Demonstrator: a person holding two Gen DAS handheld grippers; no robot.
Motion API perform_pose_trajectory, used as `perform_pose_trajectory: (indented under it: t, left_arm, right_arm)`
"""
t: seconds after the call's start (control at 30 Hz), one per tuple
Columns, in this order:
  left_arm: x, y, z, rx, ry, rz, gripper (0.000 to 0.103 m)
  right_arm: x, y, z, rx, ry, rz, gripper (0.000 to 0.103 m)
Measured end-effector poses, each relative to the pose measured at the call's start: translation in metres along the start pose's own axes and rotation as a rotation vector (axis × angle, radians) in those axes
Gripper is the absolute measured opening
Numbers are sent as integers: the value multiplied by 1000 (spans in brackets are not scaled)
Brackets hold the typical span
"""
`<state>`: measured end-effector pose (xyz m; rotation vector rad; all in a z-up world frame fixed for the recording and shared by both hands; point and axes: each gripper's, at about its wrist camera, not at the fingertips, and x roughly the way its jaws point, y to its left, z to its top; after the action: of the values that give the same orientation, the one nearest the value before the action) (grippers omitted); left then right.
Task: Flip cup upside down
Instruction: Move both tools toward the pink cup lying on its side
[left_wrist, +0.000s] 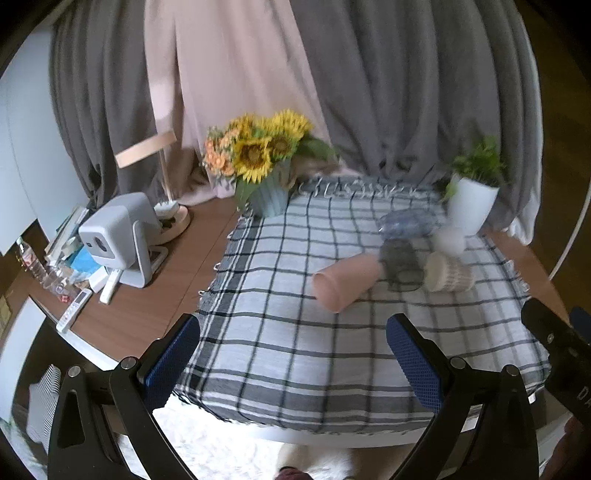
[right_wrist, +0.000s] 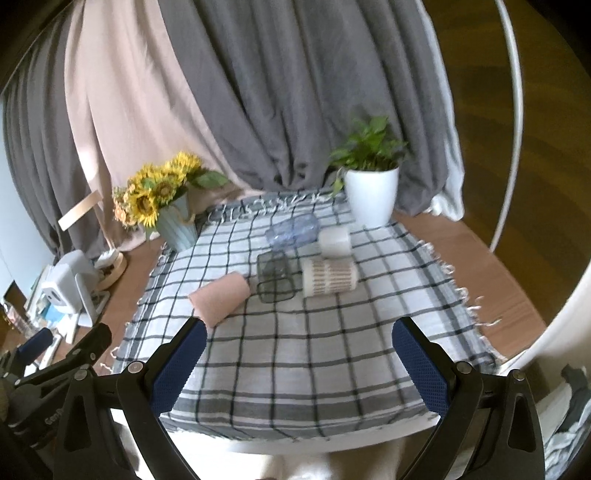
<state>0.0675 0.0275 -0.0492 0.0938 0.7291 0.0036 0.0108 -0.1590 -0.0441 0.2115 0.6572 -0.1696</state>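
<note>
In the left wrist view, at the far left of the frame, a white projector-like device (left_wrist: 122, 243) stands on the brown table (left_wrist: 155, 295) with two white remotes (left_wrist: 74, 310) beside it. Right of it, in the upper middle, a blue ribbed vase with sunflowers (left_wrist: 258, 155) stands at the far corner of the checked cloth (left_wrist: 295, 350). The left gripper (left_wrist: 293, 363) fills the bottom of the frame; its two blue pads (left_wrist: 171, 363) are spread wide apart and hold nothing, above the near edge of the cloth.

In the middle right of this frame the cups lie on their sides on the cloth. The pink cup (left_wrist: 343, 280) is the leftmost, its round end toward the camera. Just beside it is the dark transparent cup (left_wrist: 400, 264), then the cream patterned cup (left_wrist: 448, 275). Behind them are a clear bluish cup (left_wrist: 406, 223) and a white cup (left_wrist: 450, 240), both blurred. A white pot with a green plant (left_wrist: 471, 206) stands at the upper right.

In the right wrist view the right gripper (right_wrist: 299, 363) is at the bottom of the frame, also spread wide and holding nothing. The pink cup (right_wrist: 219, 299) lies at the middle left, close above the left blue pad (right_wrist: 179, 363) in the picture. The dark cup (right_wrist: 275, 278) touches the patterned cup (right_wrist: 328, 277).
</note>
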Motion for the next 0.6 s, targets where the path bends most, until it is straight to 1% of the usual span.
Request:
perform_pose_trajectory:
  t: [0.17, 0.4, 0.6]
  left_arm:
    - [47, 21, 15, 56, 68, -63, 103]
    - [122, 54, 40, 121, 171, -76, 103]
    - [176, 73, 56, 204, 221, -101, 103]
  right_arm:
    - [40, 36, 11, 7, 46, 6, 101]
    - [102, 88, 28, 36, 81, -20, 101]
    - [157, 119, 41, 90, 123, -47, 101]
